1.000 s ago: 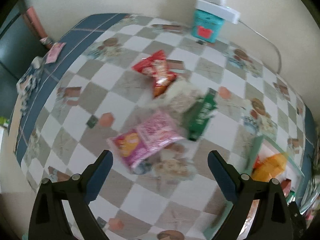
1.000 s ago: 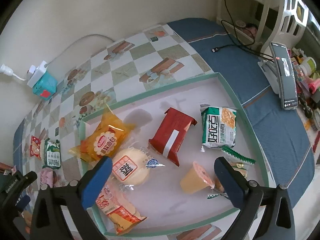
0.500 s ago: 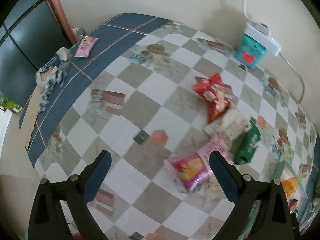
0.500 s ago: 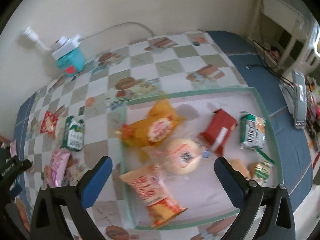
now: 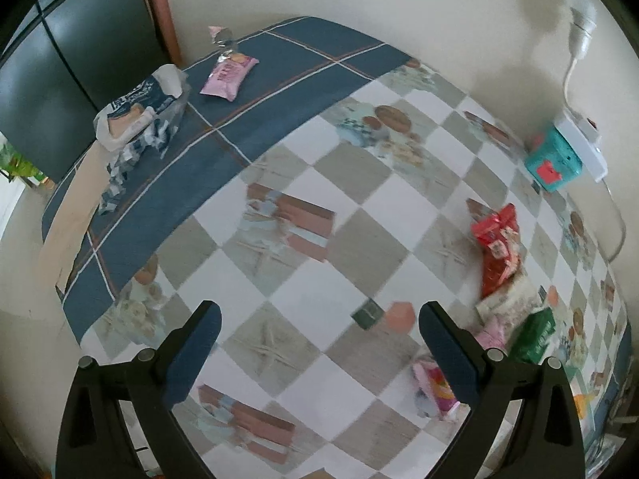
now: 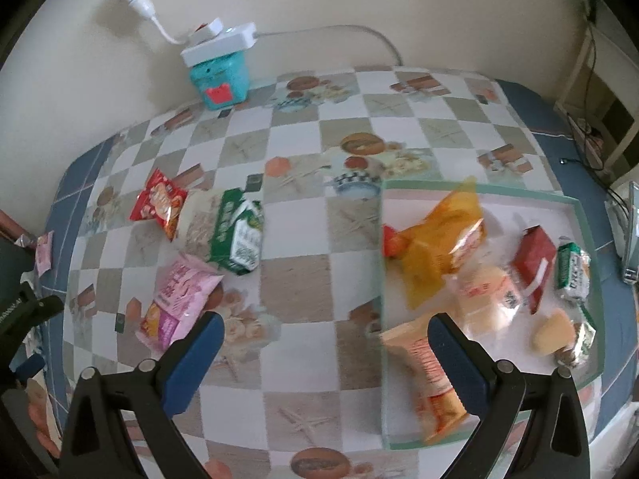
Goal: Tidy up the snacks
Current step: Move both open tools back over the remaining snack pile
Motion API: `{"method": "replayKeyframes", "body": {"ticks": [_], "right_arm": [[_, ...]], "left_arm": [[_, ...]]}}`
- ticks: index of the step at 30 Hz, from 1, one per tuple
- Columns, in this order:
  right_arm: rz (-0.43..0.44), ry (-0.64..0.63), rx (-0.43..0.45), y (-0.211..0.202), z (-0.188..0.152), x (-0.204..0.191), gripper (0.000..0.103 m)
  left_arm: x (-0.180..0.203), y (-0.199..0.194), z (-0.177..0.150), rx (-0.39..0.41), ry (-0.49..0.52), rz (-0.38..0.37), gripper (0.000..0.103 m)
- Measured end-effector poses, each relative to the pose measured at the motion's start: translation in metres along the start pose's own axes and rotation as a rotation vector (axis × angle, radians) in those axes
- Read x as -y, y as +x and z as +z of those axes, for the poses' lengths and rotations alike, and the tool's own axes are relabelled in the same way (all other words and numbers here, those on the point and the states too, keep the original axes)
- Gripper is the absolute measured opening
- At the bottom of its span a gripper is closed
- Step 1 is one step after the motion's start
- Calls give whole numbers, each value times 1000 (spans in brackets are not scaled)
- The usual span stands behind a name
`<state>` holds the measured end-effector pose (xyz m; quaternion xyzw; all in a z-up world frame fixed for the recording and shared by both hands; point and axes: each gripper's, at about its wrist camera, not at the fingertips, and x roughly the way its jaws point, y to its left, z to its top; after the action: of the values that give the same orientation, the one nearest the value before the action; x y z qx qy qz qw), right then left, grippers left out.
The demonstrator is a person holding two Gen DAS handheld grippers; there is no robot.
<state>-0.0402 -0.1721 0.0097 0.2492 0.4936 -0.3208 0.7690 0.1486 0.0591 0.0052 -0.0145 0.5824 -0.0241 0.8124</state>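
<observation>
Your right finger in the left wrist view covers part of the pink pack; its print is blurred. The green pack there is smeared too. In the right wrist view the tray contents are motion-blurred; orange bag lettering unreadable. Your finger hides part of the chips bag. The phone is cut by the edge.

Glossy plastic snack packets lie on a smooth checkered tablecloth.
</observation>
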Motion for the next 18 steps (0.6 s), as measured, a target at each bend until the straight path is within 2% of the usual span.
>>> {"method": "replayKeyframes", "body": {"ticks": [10, 18], "right_arm": [[-10, -50, -39, 19, -7, -38, 103], [-28, -72, -70, 33, -9, -41, 103]], "left_arm": [[1, 14, 4, -35, 69, -19, 99], [24, 21, -3, -81, 144, -85, 99]]}}
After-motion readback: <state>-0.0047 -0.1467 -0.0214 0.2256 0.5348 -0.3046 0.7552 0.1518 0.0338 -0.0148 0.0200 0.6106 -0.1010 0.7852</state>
